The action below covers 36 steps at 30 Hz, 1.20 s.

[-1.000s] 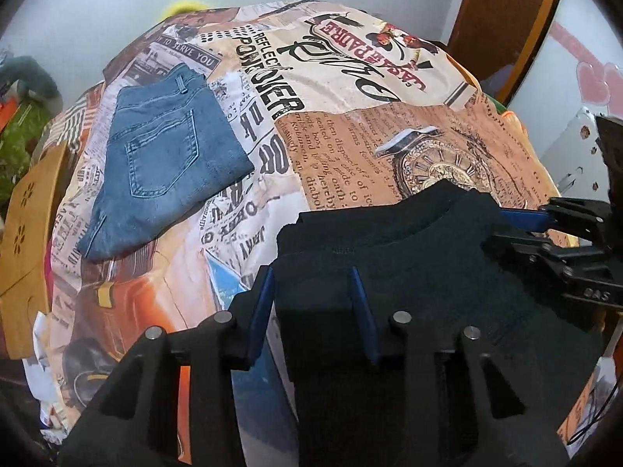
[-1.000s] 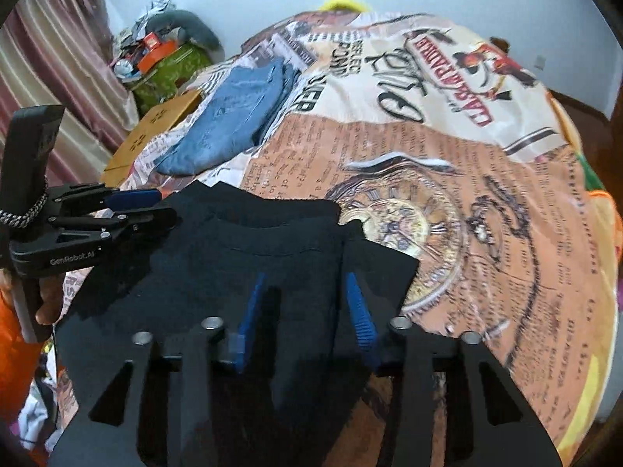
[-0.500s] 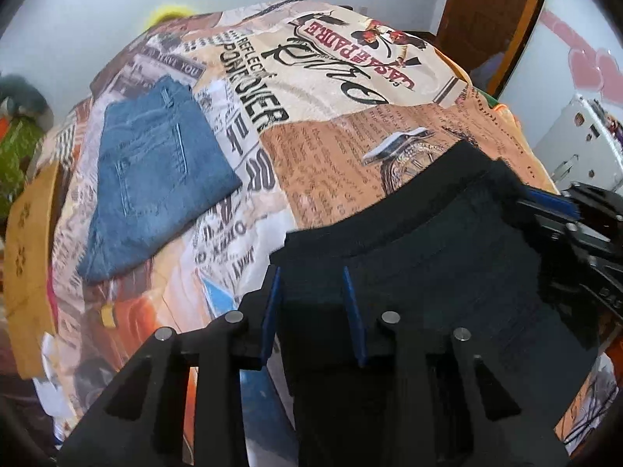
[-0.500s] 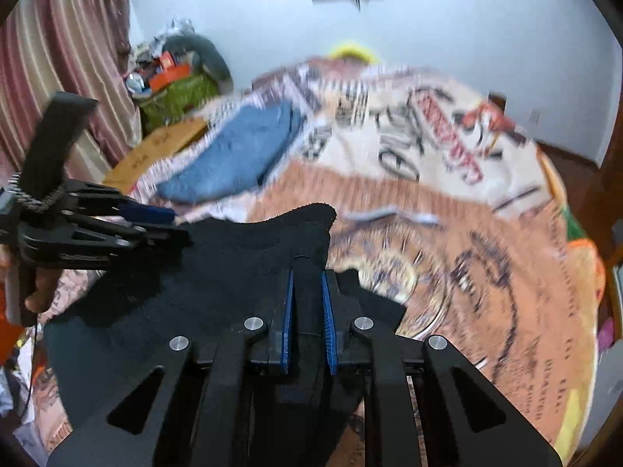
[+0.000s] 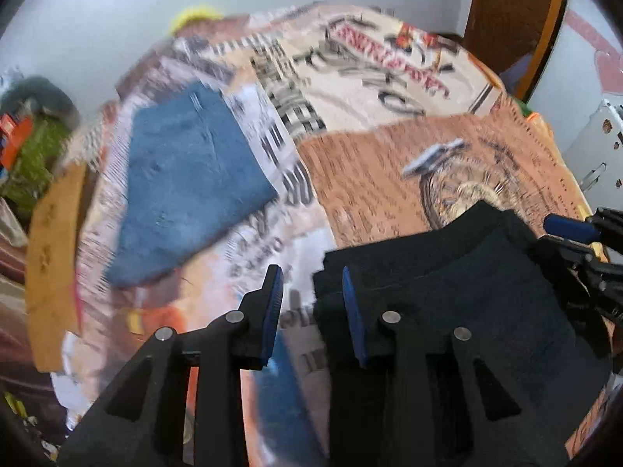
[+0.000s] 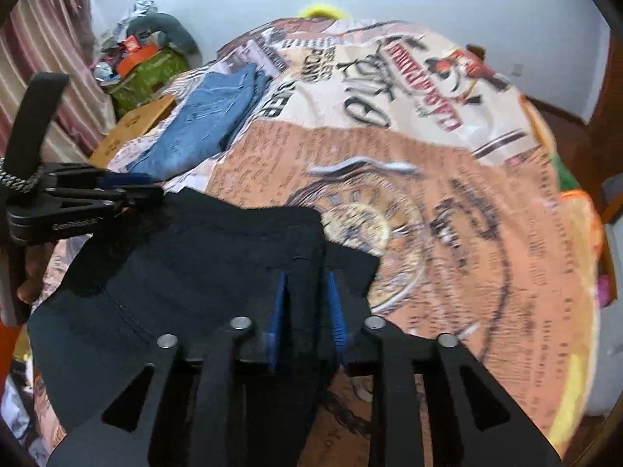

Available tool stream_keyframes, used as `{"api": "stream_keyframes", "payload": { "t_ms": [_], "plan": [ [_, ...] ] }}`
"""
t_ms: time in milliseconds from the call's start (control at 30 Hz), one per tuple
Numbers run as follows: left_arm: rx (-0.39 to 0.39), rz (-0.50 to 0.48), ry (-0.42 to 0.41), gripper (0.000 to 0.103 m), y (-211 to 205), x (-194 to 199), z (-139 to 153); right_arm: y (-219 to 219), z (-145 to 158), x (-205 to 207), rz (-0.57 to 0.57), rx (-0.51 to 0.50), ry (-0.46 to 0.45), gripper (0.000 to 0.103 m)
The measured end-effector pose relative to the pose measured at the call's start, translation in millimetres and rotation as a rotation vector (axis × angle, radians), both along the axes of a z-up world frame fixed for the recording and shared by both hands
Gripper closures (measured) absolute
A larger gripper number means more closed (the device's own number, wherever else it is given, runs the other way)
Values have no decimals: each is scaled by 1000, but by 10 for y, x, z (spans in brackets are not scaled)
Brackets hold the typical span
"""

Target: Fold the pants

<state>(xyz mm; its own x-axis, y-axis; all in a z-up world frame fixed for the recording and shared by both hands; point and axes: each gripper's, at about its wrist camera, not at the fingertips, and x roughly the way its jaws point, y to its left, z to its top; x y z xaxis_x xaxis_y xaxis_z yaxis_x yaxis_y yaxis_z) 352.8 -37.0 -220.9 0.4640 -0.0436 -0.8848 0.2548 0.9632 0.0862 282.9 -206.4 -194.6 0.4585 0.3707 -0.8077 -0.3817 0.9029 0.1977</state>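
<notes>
Black pants (image 5: 447,295) lie folded on the printed bedspread (image 5: 370,163), also in the right wrist view (image 6: 202,264). My left gripper (image 5: 311,292) is open at the pants' left edge, its right finger over the cloth, its left finger over the bedspread. It shows from the side in the right wrist view (image 6: 132,188). My right gripper (image 6: 305,307) is partly open with a fold of the black cloth between its pads; it shows at the right edge of the left wrist view (image 5: 576,241).
Folded blue jeans (image 5: 187,183) lie on the far left of the bed, also in the right wrist view (image 6: 210,116). A cardboard piece (image 5: 50,257) lies off the left edge. Clutter (image 6: 144,62) is piled by the curtain. A wooden door (image 5: 514,19) stands at back right.
My left gripper has opened and slid left off the pants' edge. My right gripper, shut on the cloth half a second ago, has widened. The pants lie lower on the bed.
</notes>
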Motion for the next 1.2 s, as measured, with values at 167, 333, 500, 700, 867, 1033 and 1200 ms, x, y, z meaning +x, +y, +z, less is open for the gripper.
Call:
{"api": "stream_keyframes", "payload": {
  "t_ms": [167, 333, 500, 700, 867, 1033, 1200],
  "plan": [
    [-67, -18, -45, 70, 48, -259, 344, -16, 335, -185, 23, 65, -51, 65],
    [-118, -50, -14, 69, -30, -570, 338, 171, 470, -405, 99, 86, -67, 63],
    [-44, -91, 46, 69, -146, -848, 37, 350, 319, -601, 158, 52, -21, 63],
    [-107, -49, 89, 56, 49, -1040, -146, 345, -17, -818, 170, 5, 49, 63],
    [-137, -16, 76, 50, 185, -1179, -117, 200, 30, -936, 130, 19, 41, 63],
    [-123, -11, 48, 50, 230, -1352, -32, 85, 81, -1074, 110, 13, 27, 63],
    [-53, 16, 12, 50, 342, -1541, 19, 40, 119, -1175, 94, -5, 5, 63]
  ]
}}
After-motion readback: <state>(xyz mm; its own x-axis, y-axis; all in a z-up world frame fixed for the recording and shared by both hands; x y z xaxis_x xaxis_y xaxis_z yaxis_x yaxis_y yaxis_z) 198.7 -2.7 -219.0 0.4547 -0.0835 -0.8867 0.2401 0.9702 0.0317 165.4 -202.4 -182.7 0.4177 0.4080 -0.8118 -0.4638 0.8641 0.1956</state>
